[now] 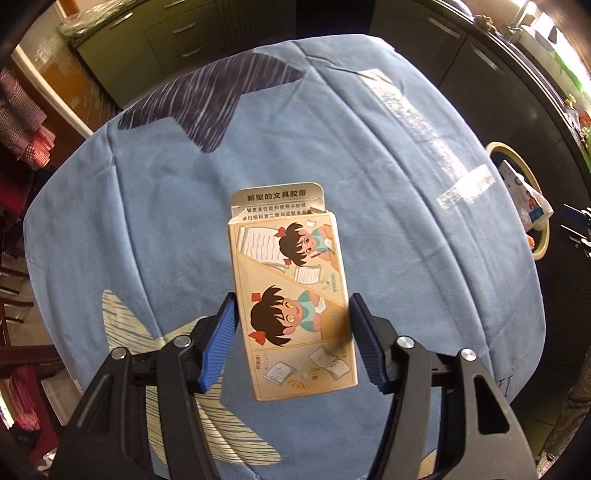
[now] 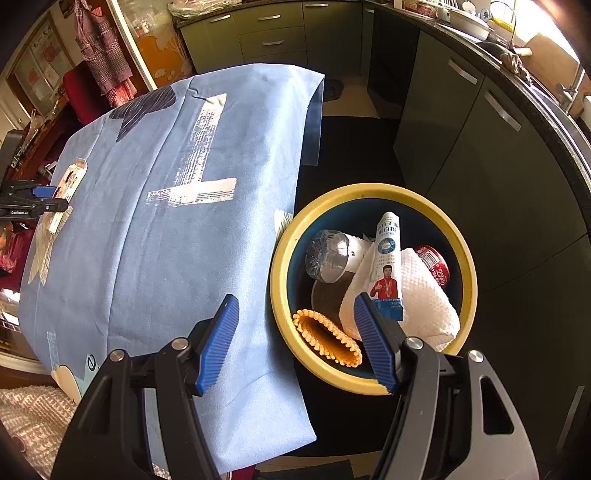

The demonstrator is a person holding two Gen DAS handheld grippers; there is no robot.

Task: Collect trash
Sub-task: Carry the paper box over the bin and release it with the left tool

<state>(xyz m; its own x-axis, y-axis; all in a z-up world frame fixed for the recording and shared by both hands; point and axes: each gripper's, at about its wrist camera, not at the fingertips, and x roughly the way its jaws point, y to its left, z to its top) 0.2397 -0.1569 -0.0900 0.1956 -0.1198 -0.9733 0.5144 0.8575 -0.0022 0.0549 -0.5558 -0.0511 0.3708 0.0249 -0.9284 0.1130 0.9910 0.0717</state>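
Note:
A tan cardboard box (image 1: 293, 295) with cartoon girls and an open top flap lies on the blue tablecloth (image 1: 147, 221). My left gripper (image 1: 293, 339) is open, its blue pads on either side of the box's near half, close to its edges. In the right wrist view the box (image 2: 68, 184) and the left gripper (image 2: 55, 197) show at the far left. My right gripper (image 2: 295, 339) is open and empty above the table's right edge and the yellow-rimmed bin (image 2: 373, 190). The bin holds a plastic bottle (image 2: 327, 254), a white tube (image 2: 388, 266), a towel (image 2: 424, 295), a red can (image 2: 434, 264) and a corrugated sleeve (image 2: 327, 338).
Dark kitchen cabinets (image 2: 480, 122) stand to the right of the bin. Green drawers (image 2: 273, 33) are beyond the table. A red chair with checked clothes (image 2: 96, 74) is at the far left. The bin (image 1: 517, 162) shows off the table's right side in the left wrist view.

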